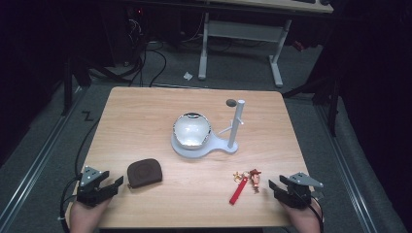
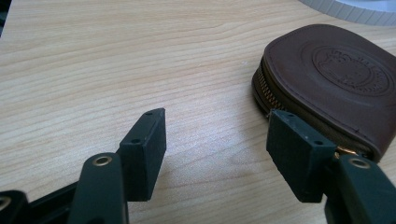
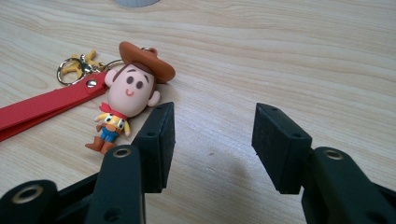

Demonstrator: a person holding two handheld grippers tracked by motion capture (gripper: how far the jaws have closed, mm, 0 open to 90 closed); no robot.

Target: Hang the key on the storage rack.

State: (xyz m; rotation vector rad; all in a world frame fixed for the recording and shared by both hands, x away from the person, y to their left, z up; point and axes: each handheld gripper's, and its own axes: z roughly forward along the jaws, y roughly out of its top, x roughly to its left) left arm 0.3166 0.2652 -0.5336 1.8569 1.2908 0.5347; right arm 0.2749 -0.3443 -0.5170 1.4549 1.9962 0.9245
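Both tongs spread, empty: left tongs beside the soft, light leather pouch, pinch its zipped edge; right tongs near the keychain, grab its red strap.

— How many things lie on the worktop?
— One brown zip pouch lower left, one cowboy keychain lower right, one white stand at centre carrying one shiny bowl.
— And tongs?
— Two: left tongs, right tongs.
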